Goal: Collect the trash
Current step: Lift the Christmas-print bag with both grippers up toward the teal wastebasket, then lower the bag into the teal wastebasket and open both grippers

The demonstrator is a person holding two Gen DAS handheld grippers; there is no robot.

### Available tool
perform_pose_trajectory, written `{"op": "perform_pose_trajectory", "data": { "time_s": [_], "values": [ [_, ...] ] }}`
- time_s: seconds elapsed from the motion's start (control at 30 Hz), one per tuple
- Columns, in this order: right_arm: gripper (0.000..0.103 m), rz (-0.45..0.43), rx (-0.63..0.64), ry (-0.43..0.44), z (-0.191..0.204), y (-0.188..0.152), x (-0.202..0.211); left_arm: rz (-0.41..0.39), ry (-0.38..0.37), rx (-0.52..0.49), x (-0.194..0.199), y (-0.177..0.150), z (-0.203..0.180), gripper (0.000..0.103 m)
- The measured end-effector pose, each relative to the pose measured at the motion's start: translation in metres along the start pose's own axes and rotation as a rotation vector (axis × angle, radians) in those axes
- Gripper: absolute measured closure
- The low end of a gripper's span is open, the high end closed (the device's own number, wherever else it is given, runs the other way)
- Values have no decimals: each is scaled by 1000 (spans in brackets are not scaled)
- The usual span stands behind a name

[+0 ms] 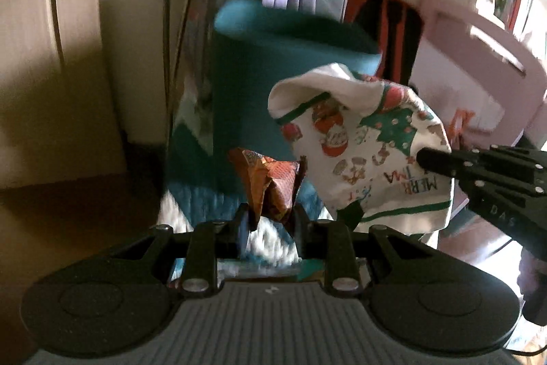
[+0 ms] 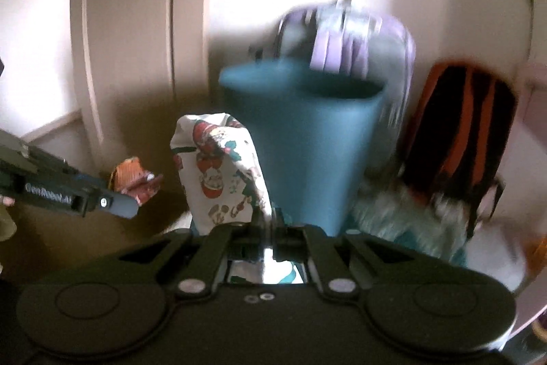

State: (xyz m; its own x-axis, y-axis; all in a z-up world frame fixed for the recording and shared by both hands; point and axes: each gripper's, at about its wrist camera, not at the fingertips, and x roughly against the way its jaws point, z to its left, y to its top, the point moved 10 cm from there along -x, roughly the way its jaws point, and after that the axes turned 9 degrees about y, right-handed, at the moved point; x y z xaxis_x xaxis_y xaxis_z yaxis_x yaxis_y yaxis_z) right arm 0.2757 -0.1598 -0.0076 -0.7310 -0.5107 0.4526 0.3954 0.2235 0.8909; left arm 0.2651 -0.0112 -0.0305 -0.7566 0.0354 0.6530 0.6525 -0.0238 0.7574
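While both grippers hang in front of the teal bin (image 2: 307, 139), two bits of trash are up in the air.
Wrapper: crumpled orange-brown snack wrapper (image 1: 270, 183), shiny, print too creased to read, just left of the napkin.
Napkin: white Christmas napkin (image 1: 362, 142), Santas, green tree, green border; "MERR" legible upside down.
Left gripper (image 1: 270, 221): narrowed onto the wrapper, pinching its lower end; "GenRobot.AI" reads along its side in the right wrist view.
Right gripper (image 2: 270, 221): fingers pressed nearly together on the napkin's edge.
Behind: lilac backpack (image 2: 345, 36), orange-black bag (image 2: 458, 132), white door (image 2: 136, 23).
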Motion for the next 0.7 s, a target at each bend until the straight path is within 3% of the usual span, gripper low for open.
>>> {"op": "perform_pose_trajectory", "data": {
  "time_s": [0.2, 0.4, 0.57, 0.7],
  "values": [
    [100, -129, 34, -55, -23, 86, 9, -116, 21, -15, 17, 70, -14, 78],
    [100, -192, 50, -108, -46, 152, 0, -204, 41, -36, 24, 135, -24, 78],
    [100, -161, 33, -129, -66, 184, -27, -229, 67, -66, 8, 172, -33, 78],
    [100, -93, 23, -130, -83, 190, -60, -210, 77, -86, -20, 187, -37, 78]
  ]
}}
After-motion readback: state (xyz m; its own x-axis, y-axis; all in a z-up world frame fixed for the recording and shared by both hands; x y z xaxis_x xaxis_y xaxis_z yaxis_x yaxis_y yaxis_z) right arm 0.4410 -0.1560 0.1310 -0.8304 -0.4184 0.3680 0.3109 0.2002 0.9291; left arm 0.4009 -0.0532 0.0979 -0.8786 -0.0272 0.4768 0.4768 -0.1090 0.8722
